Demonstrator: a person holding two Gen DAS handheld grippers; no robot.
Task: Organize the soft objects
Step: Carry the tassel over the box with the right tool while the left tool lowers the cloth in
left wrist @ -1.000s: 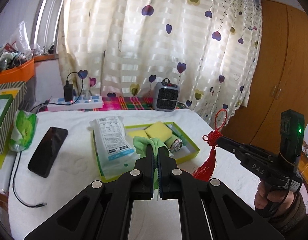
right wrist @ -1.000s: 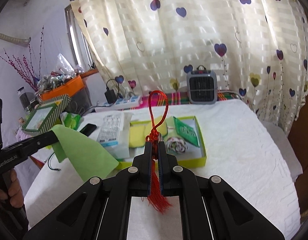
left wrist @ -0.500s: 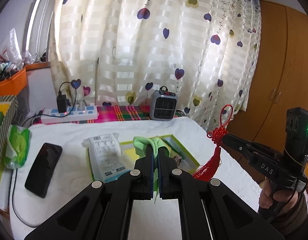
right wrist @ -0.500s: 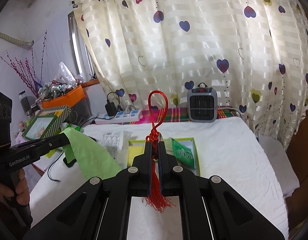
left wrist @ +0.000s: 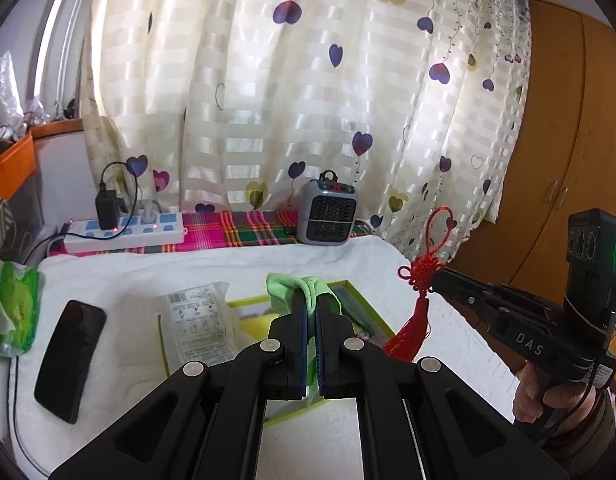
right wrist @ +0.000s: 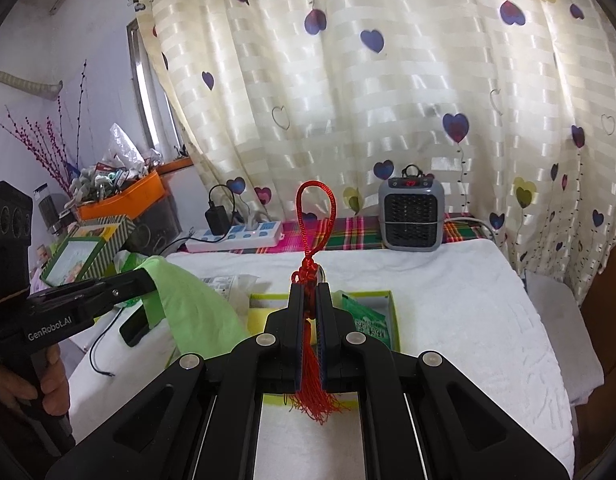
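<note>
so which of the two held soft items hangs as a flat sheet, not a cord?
The green cloth, pinched in the left gripper. It drapes as a wide sheet. The right gripper holds a red knotted tassel with a loop on top.

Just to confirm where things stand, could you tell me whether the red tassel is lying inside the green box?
No, the red tassel is clamped in the right tongs, hanging in the air above the green box.

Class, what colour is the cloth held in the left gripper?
Light green. The cloth shows best in the right wrist view, hanging from the left gripper.
</note>
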